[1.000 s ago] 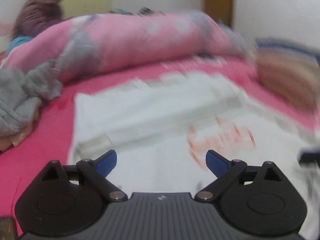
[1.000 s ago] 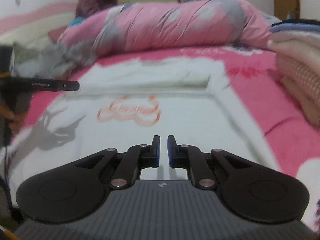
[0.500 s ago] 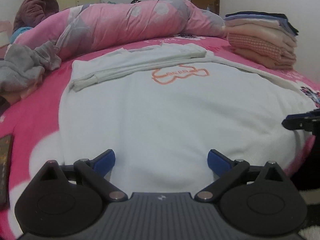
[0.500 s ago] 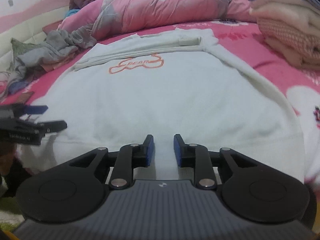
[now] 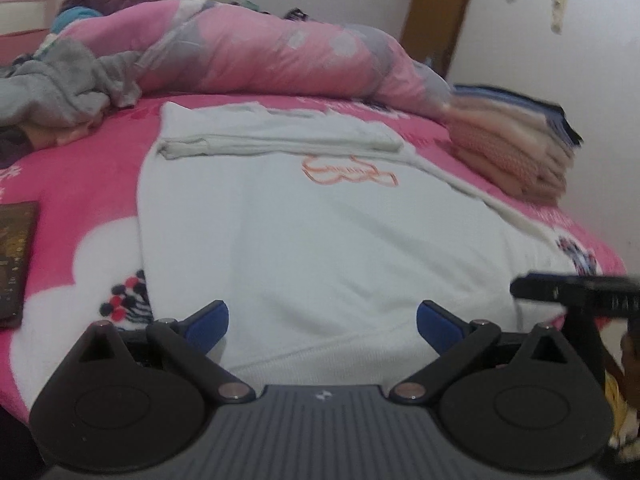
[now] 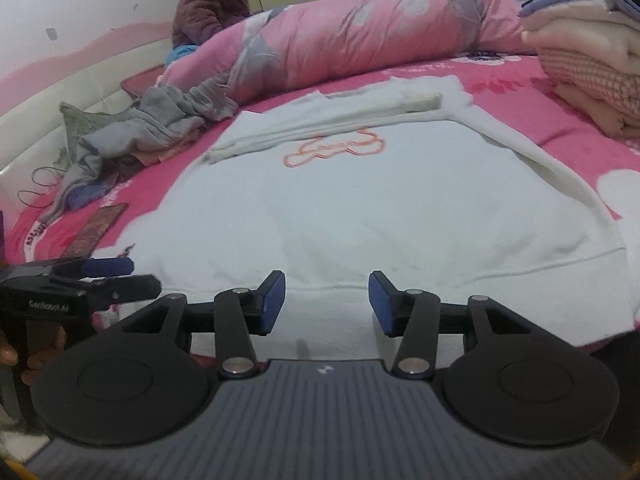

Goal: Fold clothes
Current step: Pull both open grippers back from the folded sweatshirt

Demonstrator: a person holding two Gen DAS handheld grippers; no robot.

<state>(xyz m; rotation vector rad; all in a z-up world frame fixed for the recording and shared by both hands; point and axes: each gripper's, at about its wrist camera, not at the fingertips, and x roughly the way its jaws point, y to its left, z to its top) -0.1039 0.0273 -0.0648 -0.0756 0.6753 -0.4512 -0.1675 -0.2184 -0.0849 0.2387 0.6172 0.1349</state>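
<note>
The sweatshirt [image 6: 360, 200] lay flat on the bed [image 6: 560, 128], its sleeves already folded across near the collar. Its hem sat just ahead of both sets of fingers and its collar at the far end, so its long axis ran straight away from the fingers. The left gripper [image 5: 322, 322] stood wide, nothing between its fingers. The right gripper [image 6: 327, 300] was opening, its fingers about half apart, with the hem just beyond them but not pinched. The step in hand seemed to be taking the hem. The next move probably called for both grippers to close on the hem's corners, then carry it toward the collar.
</note>
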